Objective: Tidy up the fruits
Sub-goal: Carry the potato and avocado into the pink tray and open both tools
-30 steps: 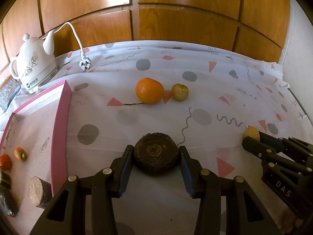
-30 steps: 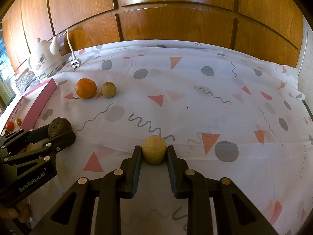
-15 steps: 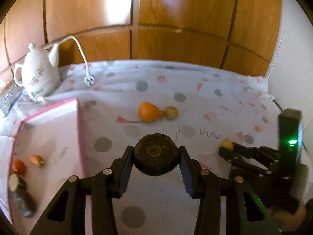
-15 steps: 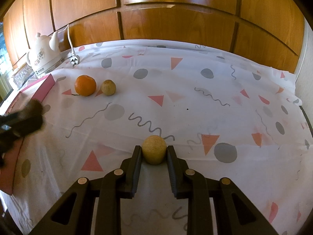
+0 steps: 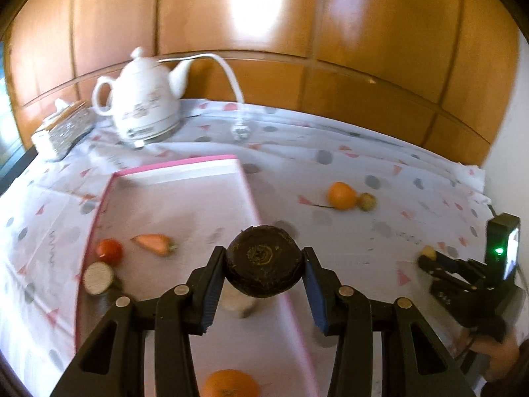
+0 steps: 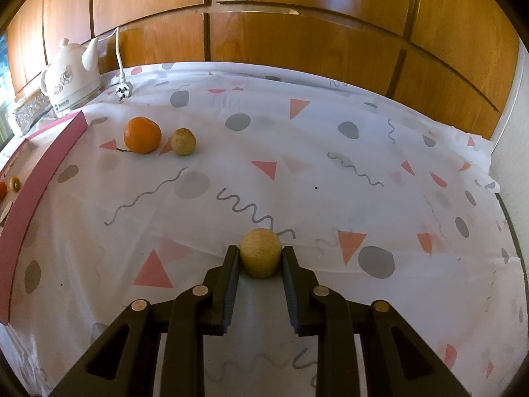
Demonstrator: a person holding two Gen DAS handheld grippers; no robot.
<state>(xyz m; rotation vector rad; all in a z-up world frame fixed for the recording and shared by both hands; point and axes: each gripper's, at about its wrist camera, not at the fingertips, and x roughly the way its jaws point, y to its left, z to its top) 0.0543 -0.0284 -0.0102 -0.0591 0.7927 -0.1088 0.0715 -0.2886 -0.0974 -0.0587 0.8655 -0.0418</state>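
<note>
The dark fruit (image 5: 264,266) is clamped between the jaws of the left gripper (image 5: 263,269), with both blue-lined fingers pressed against its sides. It hangs above the right rim of the pink tray (image 5: 246,185). In the tray lie a strawberry (image 5: 153,243), a tomato (image 5: 109,250), a cut round piece (image 5: 98,278) and, at the bottom edge of the left wrist view, an orange fruit (image 5: 229,385). A pale item directly under the dark fruit is blurred and cannot be identified.

The yellow fruit (image 6: 260,257) is clamped between the jaws of the right gripper (image 6: 260,261), over the patterned tablecloth (image 6: 297,165). The same right gripper appears at the right edge of the left wrist view, holding the yellow fruit at its tips.

On the cloth, well apart from both grippers, an orange (image 6: 142,134) rests just beside a small greenish fruit (image 6: 183,141), right of the tray.

A white kettle (image 5: 145,101) stands behind the tray, with its cord and plug (image 6: 123,92) lying on the cloth. A tissue box (image 5: 62,129) sits left of the kettle. Wood panels (image 6: 297,26) form the background.
</note>
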